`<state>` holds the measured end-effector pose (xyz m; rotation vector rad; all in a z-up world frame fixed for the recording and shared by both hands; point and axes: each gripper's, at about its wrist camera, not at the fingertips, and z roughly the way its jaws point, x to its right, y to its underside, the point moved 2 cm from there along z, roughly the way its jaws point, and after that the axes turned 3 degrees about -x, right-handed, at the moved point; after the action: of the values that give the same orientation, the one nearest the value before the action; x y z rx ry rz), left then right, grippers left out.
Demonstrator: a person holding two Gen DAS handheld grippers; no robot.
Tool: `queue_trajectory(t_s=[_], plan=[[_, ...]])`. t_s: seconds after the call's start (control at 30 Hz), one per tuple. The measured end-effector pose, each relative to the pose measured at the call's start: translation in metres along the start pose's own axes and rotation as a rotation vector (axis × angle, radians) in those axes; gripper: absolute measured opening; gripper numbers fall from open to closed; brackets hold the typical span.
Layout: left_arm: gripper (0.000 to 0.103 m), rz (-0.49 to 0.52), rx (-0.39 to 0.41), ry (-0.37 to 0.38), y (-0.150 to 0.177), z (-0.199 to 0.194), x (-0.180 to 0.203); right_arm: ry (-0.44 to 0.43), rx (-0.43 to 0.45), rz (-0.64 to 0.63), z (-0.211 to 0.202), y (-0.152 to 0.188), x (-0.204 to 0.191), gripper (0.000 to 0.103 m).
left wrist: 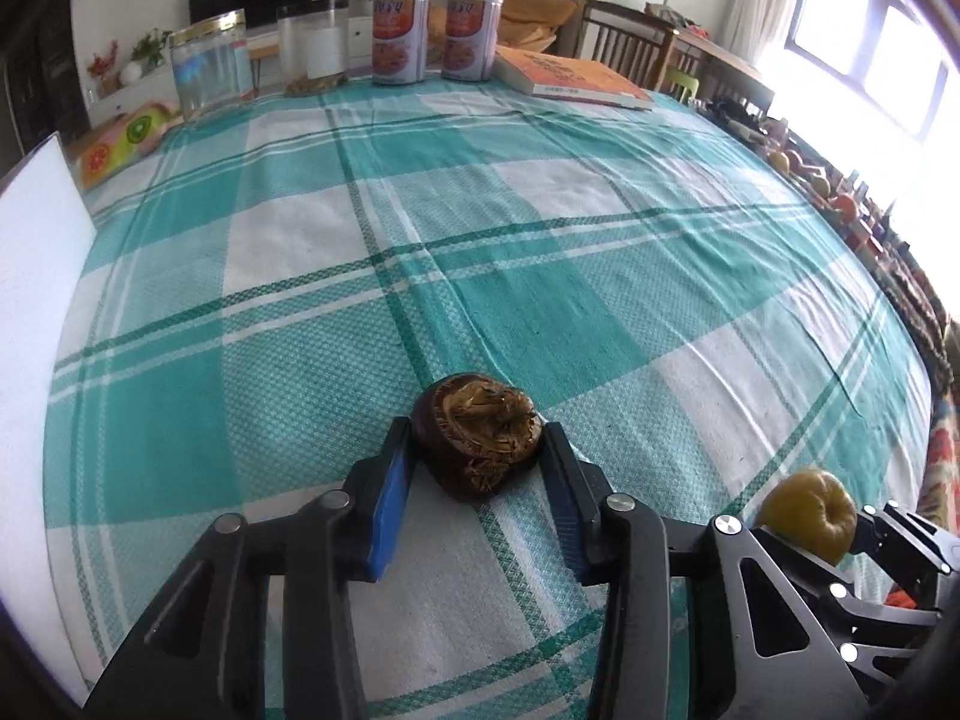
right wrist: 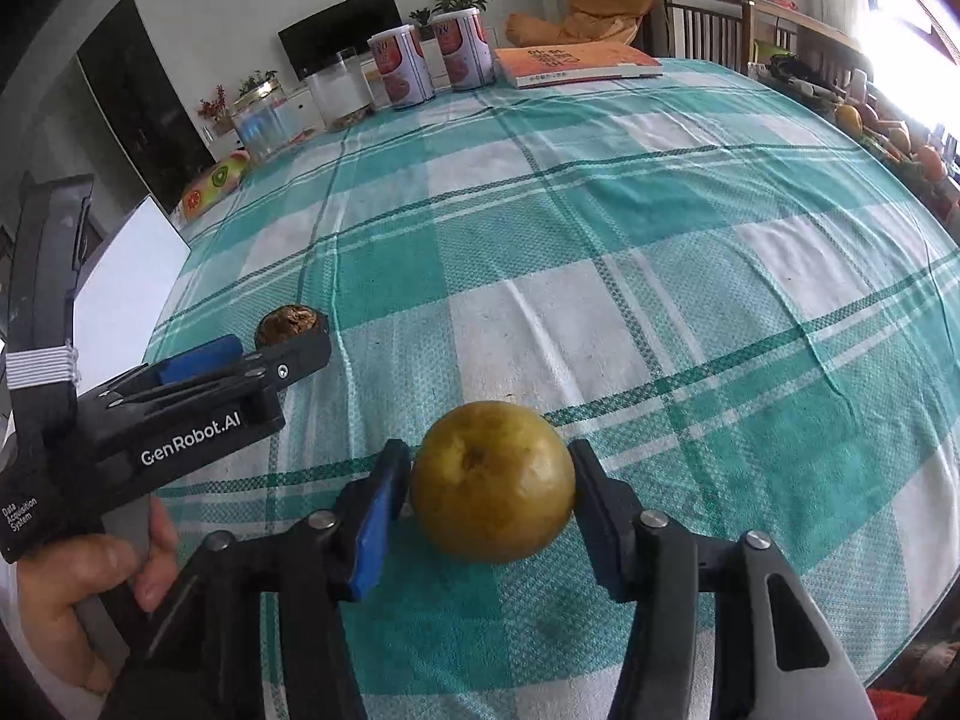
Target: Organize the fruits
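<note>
My left gripper (left wrist: 477,441) is shut on a dark brown mangosteen (left wrist: 477,441) with a dried tan calyx, low at the near edge of the checked tablecloth (left wrist: 480,228). Its blue pads press both sides of the fruit. My right gripper (right wrist: 489,480) is shut on a yellow-green apple (right wrist: 492,480), the pads touching its left and right sides. In the left wrist view the apple (left wrist: 807,513) shows at lower right with the right gripper's black fingers behind it. In the right wrist view the left gripper (right wrist: 288,339) and the mangosteen (right wrist: 291,324) sit at left, with a hand (right wrist: 90,570) on the handle.
At the table's far edge stand a clear jar (left wrist: 210,63), a frosted container (left wrist: 313,48), two orange-labelled cans (left wrist: 401,39) and an orange book (left wrist: 576,78). A white board (left wrist: 42,300) stands at left. More fruit (right wrist: 888,126) lies on a shelf at right.
</note>
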<state>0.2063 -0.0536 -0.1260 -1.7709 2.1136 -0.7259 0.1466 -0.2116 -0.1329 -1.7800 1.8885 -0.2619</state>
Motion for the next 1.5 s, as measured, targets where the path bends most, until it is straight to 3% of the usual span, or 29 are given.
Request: queue_trajectory(t_s=[0.1, 0.2, 0.27, 0.37, 0.47, 0.57, 0.67, 0.8, 0.93, 1.0, 1.07, 1.17, 1.27, 1.33, 1.43, 1.5], plan=[[0.043, -0.034, -0.012, 0.04, 0.009, -0.01, 0.0, -0.054, 0.005, 0.071, -0.012, 0.007, 0.013, 0.049], [0.043, -0.151, -0.039, 0.19, 0.023, -0.04, -0.007, -0.335, -0.028, 0.305, -0.02, 0.017, 0.036, 0.049], [0.043, -0.205, -0.058, 0.319, 0.035, -0.072, -0.009, -0.447, -0.066, 0.375, -0.024, 0.02, 0.036, 0.049], [0.043, -0.24, -0.017, 0.474, 0.052, -0.142, -0.019, -0.513, -0.07, 0.305, -0.046, 0.011, 0.006, 0.049], [0.043, -0.257, 0.09, 0.498, 0.062, -0.217, -0.055, -0.605, -0.088, 0.169, -0.073, 0.0, -0.06, 0.049], [0.044, -0.311, 0.187, 0.384, 0.075, -0.268, -0.112, -0.665, -0.126, -0.042, -0.092, -0.001, -0.147, 0.049], [0.044, -0.387, 0.202, 0.142, 0.093, -0.278, -0.178, -0.691, -0.173, -0.287, -0.1, 0.013, -0.239, 0.049], [0.044, -0.513, 0.097, -0.124, 0.131, -0.252, -0.253, -0.621, -0.251, -0.561, -0.08, 0.047, -0.338, 0.049], [0.047, -0.579, -0.012, -0.232, 0.162, -0.228, -0.284, -0.562, -0.346, -0.689, -0.046, 0.079, -0.396, 0.049], [0.065, -0.582, -0.034, -0.261, 0.169, -0.225, -0.29, -0.534, -0.378, -0.721, -0.032, 0.087, -0.413, 0.05], [0.074, -0.574, -0.029, -0.292, 0.171, -0.23, -0.29, -0.514, -0.383, -0.72, -0.026, 0.088, -0.423, 0.053], [0.077, -0.569, 0.027, -0.346, 0.169, -0.252, -0.288, -0.512, -0.361, -0.704, -0.041, 0.079, -0.425, 0.058], [0.087, -0.585, 0.094, -0.498, 0.16, -0.283, -0.278, -0.487, -0.272, -0.706, -0.076, 0.065, -0.419, 0.076], [0.087, -0.585, 0.143, -0.561, 0.156, -0.304, -0.268, -0.458, -0.208, -0.697, -0.099, 0.055, -0.413, 0.093], [0.092, -0.552, 0.183, -0.525, 0.151, -0.32, -0.254, -0.392, -0.119, -0.679, -0.121, 0.05, -0.4, 0.101], [0.093, -0.542, 0.153, -0.484, 0.155, -0.32, -0.256, -0.34, -0.088, -0.668, -0.124, 0.054, -0.396, 0.103]])
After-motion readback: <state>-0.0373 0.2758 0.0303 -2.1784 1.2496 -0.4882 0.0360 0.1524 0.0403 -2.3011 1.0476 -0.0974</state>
